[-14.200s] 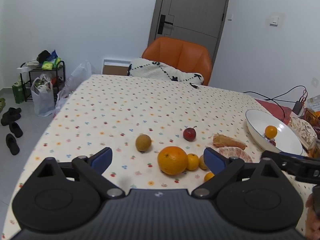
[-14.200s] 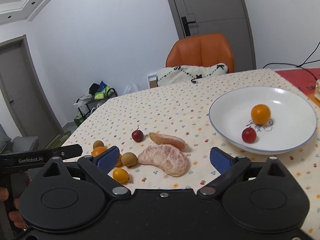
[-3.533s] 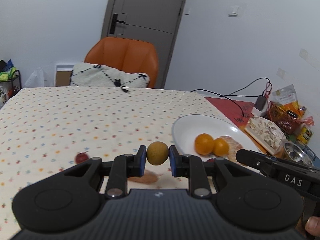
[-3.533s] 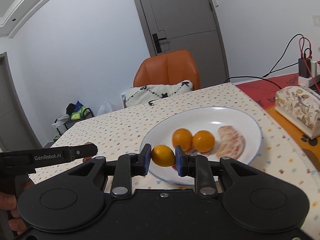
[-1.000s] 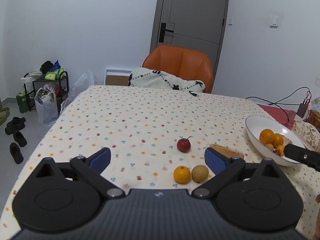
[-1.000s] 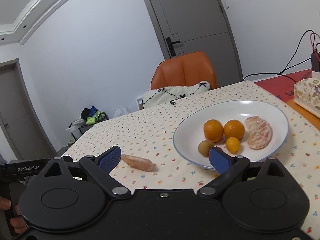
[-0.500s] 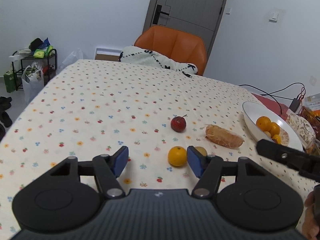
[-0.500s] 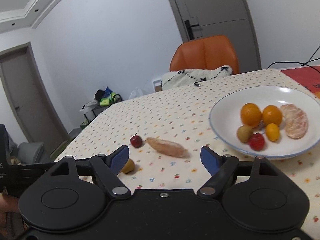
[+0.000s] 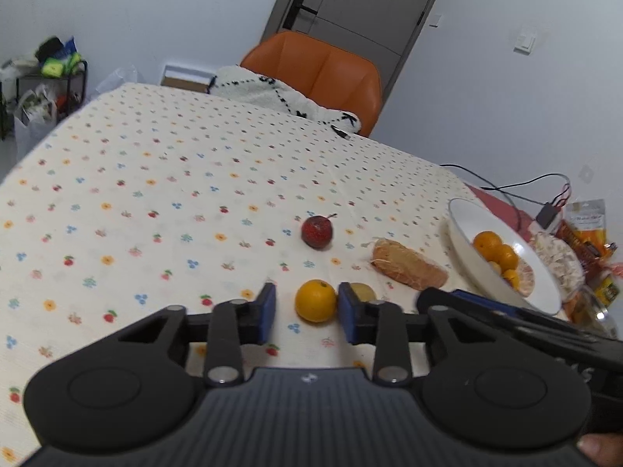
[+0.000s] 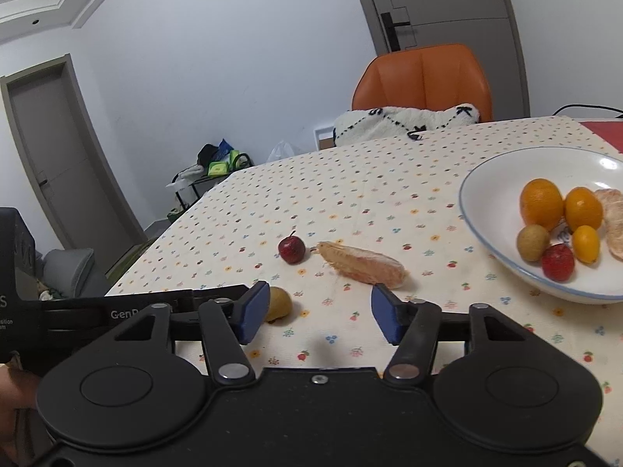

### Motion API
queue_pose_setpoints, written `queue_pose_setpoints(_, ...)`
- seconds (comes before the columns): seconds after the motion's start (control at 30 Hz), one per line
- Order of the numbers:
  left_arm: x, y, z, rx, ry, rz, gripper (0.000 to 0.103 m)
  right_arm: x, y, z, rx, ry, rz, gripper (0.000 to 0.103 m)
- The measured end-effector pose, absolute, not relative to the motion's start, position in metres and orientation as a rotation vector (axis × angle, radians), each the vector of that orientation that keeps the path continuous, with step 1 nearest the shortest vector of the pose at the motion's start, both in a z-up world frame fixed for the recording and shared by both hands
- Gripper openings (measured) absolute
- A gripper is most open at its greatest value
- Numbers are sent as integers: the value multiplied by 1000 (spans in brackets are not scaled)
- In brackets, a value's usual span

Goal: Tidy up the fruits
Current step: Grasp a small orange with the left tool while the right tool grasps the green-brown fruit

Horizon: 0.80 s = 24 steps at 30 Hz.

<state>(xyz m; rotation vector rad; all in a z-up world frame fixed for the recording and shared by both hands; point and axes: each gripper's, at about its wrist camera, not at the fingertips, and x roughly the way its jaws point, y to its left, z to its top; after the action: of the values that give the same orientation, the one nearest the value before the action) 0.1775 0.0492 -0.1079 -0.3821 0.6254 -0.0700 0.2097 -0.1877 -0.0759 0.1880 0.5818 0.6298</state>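
Observation:
A small orange lies on the tablecloth between the pads of my left gripper, which is open around it, with a gap on the left side. A yellow-green fruit lies just to its right. A small red fruit and a peeled pomelo segment lie farther back. The white plate holds several fruits. My right gripper is open and empty above the cloth, in front of the pomelo segment.
An orange chair with a white cushion stands at the table's far side. Snack packets and a cable lie beyond the plate at the right. A rack with bags stands on the floor at the left.
My left gripper has moved down and forward and its jaws have narrowed around the small orange. My right gripper has shifted left towards the pomelo segment, its jaws slightly narrower.

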Motion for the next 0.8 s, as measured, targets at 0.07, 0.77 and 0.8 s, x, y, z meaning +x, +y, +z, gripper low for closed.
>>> queue_pose_setpoints(0.07, 177, 50, -107, -389, 621, -79, 20, 211, -184, -76, 185, 585, 636, 56)
queue_pose_setpoints(0.77, 169, 64, -106, -417, 613, -57, 21, 219, -146, -83, 119, 641, 690, 35)
queue_pose_setpoints(0.8, 170, 65, -106, -421, 617, -57, 22, 220, -146, -84, 126, 642, 698, 34)
